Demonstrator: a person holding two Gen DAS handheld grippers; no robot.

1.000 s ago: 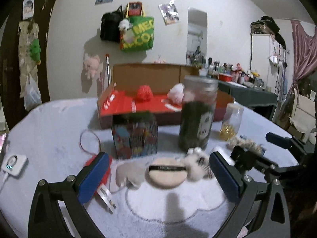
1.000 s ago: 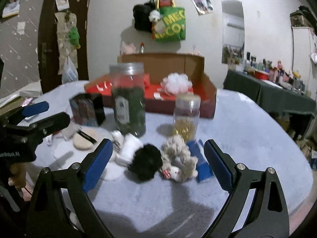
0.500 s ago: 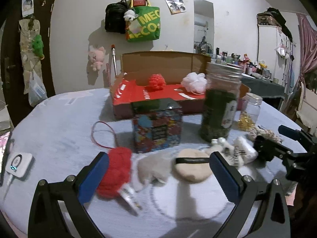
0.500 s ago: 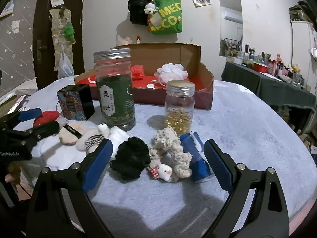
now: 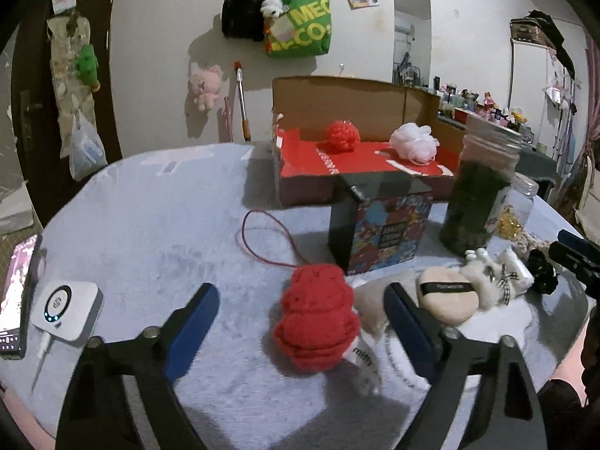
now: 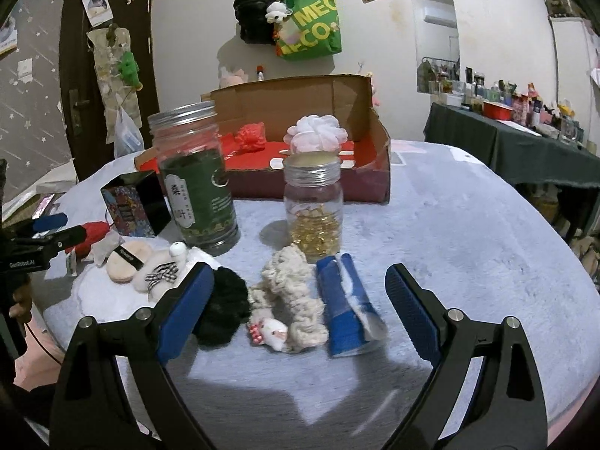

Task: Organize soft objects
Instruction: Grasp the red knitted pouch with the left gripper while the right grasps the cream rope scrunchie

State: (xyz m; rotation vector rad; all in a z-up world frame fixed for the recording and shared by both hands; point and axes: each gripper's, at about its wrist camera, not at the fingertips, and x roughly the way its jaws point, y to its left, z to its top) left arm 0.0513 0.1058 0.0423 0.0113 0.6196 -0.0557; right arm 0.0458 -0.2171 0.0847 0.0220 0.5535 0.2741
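While the red knitted toy (image 5: 317, 317) lay on the pale blue table cover (image 5: 150, 225), my left gripper (image 5: 302, 311) stood around it, jaws just drawn in somewhat but not pressing it, a gap showing on either side. Its red cord (image 5: 262, 240) looped away behind it, and a white label, too blurred to read, stuck out beneath. Just to its right lay a beige powder puff (image 5: 448, 298) with a black band, then a white fluffy piece with a checked bow (image 5: 495, 281). Behind them stood a patterned box (image 5: 382, 225) and a tall jar of dark leaves (image 5: 478, 202). Farther back, the cardboard box (image 5: 337, 101) held a red ball (image 5: 342, 135) and a white mesh puff (image 5: 414, 142). My right gripper (image 6: 298, 290) hung wide apart over a black scrunchie (image 6: 223, 309), a cream scrunchie (image 6: 292, 296) and a blue packet (image 6: 347, 311), gripping none; its left pad perhaps brushed the black one.
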